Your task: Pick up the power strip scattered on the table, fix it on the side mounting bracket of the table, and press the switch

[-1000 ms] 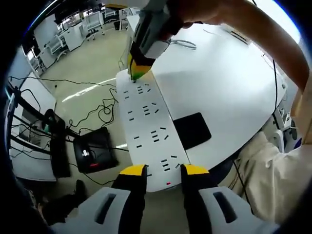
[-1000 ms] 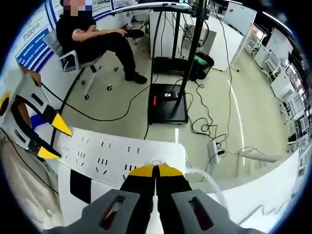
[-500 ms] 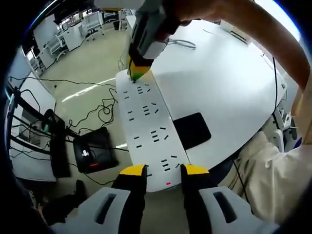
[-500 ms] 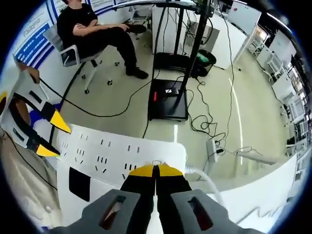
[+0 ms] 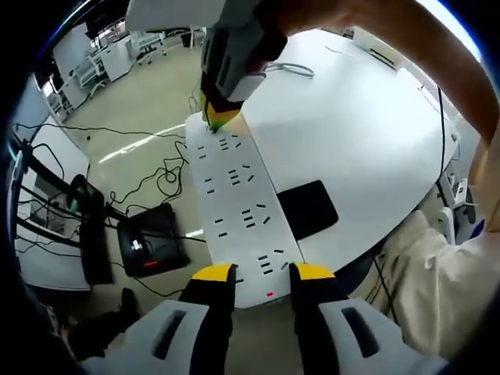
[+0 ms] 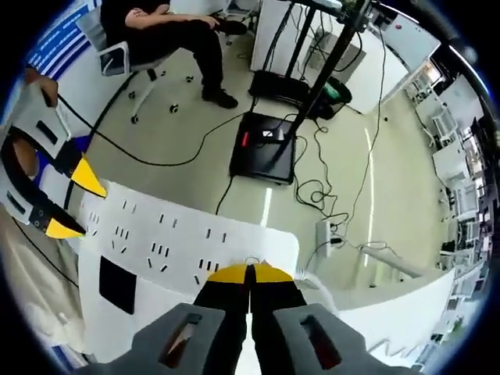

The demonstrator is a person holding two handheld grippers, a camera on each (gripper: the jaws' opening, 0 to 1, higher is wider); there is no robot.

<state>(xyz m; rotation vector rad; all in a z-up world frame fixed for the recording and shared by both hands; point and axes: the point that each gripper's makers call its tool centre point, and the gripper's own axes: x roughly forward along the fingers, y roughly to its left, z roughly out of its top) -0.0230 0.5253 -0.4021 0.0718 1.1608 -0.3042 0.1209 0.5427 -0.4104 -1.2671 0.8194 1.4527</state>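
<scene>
Lab floor is pale beige with loose black cables trailing over it; white desks sit far back in the left gripper view.

Left gripper view, left to right: black stand base on the floor, then the white power strip lying along the edge of the white round table, its near end sticking out past the table edge. Red switch at that near end. Left gripper straddles that end with yellow-tipped jaws partly open, one on each side; whether they touch the strip, can't tell. Black rectangular pad lies on the table just beside the strip. At the strip's far end, the right gripper comes down from above, its tip on the strip's end. Person's beige trouser leg at far right.

Right gripper view, left to right: left gripper's yellow tips bracket the strip's far end. Black pad sits on the table beside the strip. Right gripper has its jaws closed together, tips right at the strip's end where the white cord exits. Seated person in black on an office chair at upper left.

No containers visible.
</scene>
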